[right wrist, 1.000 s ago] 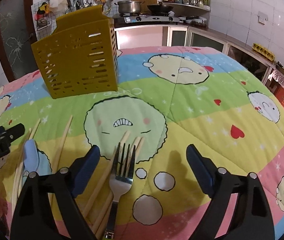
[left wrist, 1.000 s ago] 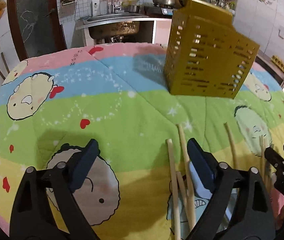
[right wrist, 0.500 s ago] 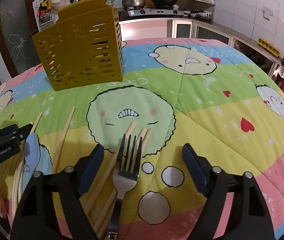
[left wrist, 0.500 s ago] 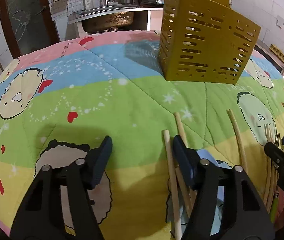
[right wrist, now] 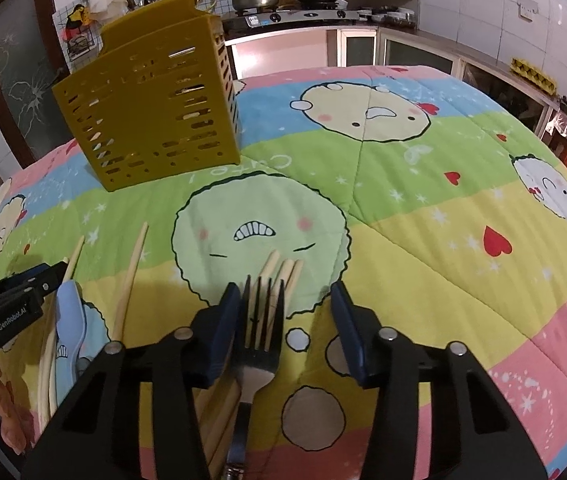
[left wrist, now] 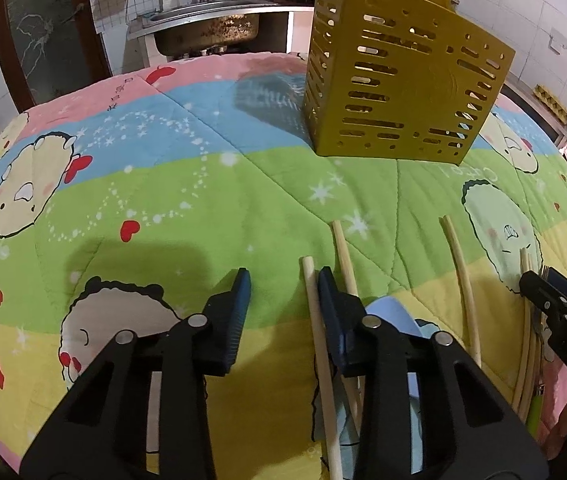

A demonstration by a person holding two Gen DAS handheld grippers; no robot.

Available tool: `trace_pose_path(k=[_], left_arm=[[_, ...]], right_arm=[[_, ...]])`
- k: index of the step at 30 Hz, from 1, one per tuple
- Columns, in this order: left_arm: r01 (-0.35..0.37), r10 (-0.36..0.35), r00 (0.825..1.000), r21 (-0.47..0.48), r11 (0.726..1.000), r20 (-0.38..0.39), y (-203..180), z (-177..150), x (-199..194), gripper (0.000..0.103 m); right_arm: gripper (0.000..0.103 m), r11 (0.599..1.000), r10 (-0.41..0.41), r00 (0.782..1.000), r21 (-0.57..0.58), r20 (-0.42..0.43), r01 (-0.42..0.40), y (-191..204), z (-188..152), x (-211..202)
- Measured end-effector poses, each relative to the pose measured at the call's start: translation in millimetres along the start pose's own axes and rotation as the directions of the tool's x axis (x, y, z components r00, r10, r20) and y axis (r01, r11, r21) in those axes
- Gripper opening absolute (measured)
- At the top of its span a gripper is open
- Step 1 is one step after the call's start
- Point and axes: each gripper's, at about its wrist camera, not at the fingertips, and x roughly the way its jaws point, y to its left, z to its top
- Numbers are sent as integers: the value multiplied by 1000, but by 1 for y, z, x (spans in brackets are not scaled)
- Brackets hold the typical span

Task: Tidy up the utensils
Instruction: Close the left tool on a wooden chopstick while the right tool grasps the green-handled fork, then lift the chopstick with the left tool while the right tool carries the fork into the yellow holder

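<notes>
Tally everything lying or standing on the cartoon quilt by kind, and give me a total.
Wooden chopsticks: 6
Metal fork: 1
Light-blue spoon: 1
Yellow slotted utensil holder: 1
Total: 9

— What are you working over?
— Your cartoon-printed quilt. A perforated yellow utensil holder stands at its far side. Nearer you lie wooden chopsticks, a metal fork across some, and a pale blue spoon.
</notes>
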Motion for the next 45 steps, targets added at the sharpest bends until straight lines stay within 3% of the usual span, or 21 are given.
trace_pose_path(k=[7, 10, 21, 29, 35, 45], left_arm=[[-1, 1, 1000, 24, 1000, -9, -7, 0, 0, 14], [-1, 1, 1000, 31, 1000, -10, -8, 0, 0, 8], [9, -9, 1000, 10, 1000, 24, -3, 0, -7, 6], [11, -7, 990, -27, 1000, 137, 8, 7, -44, 5], [29, -19, 963, -35, 999, 269, 10, 9, -90, 5], [42, -32, 892, -12, 999, 450, -1, -11, -150, 5]], right_arm=[[24, 999, 38, 999, 17, -20, -38, 0, 3, 1], [24, 999, 43, 999, 16, -16, -43, 0, 4, -1], [23, 997, 78, 995, 5, 69, -79, -2, 12, -25], [22, 993, 121, 978, -27, 171, -118, 2, 17, -50], [22, 989, 146, 953, -45, 266, -139, 0, 24, -79], [21, 987, 156, 905, -82, 396, -135, -2, 13, -116]])
